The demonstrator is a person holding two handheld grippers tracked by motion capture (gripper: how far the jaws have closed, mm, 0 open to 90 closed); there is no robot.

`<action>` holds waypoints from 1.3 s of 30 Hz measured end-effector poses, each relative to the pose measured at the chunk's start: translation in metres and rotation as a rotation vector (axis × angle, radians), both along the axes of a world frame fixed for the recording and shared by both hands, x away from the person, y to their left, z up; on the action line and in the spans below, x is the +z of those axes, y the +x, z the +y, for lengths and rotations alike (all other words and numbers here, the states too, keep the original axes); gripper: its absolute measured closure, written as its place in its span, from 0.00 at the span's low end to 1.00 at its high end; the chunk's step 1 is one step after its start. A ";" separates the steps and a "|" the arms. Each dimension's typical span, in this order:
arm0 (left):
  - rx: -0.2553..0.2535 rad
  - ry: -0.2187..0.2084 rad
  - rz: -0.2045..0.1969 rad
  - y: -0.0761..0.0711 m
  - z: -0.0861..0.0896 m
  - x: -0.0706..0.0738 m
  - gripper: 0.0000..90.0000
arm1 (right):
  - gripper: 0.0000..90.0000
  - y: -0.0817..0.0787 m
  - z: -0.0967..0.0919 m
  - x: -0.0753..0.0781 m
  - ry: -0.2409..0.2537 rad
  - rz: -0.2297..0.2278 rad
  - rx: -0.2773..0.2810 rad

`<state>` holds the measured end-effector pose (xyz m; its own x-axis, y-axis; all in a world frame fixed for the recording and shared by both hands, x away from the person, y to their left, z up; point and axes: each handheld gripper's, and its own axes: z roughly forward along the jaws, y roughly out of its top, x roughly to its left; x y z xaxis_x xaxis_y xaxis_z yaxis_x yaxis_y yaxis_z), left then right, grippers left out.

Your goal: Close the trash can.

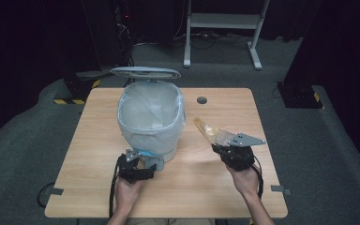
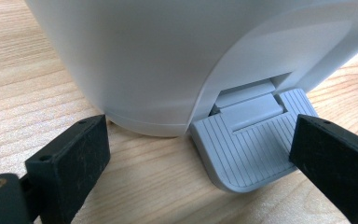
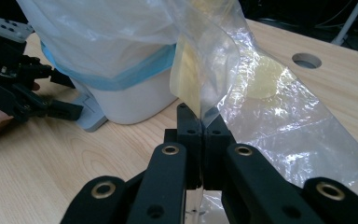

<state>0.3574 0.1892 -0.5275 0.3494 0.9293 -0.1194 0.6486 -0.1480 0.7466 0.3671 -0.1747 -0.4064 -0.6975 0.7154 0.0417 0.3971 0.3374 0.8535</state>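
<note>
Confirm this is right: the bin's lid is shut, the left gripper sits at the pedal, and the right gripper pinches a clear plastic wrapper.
Not quite: the lid of the bin stands open, as the high view shows. The left gripper is at the pedal, and the right gripper pinches the clear plastic wrapper.

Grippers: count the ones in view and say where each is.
2. The left gripper sits at the foot pedal of the white bin, jaws open. The right gripper, right of the bin, is shut on a clear plastic wrapper.
</note>
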 end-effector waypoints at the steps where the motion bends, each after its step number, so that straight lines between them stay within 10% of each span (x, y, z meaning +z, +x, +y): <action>1: 0.000 0.002 0.000 0.000 0.000 0.000 0.06 | 0.98 0.000 0.000 0.002 -0.001 -0.003 0.003; 39: -0.003 0.001 0.002 0.000 0.001 0.000 0.06 | 0.98 -0.006 0.009 0.050 0.017 -0.033 0.079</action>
<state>0.3577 0.1897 -0.5274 0.3524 0.9283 -0.1189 0.6496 -0.1512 0.7451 0.3608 -0.1658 -0.3562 -0.7532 0.6572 0.0293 0.3409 0.3517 0.8718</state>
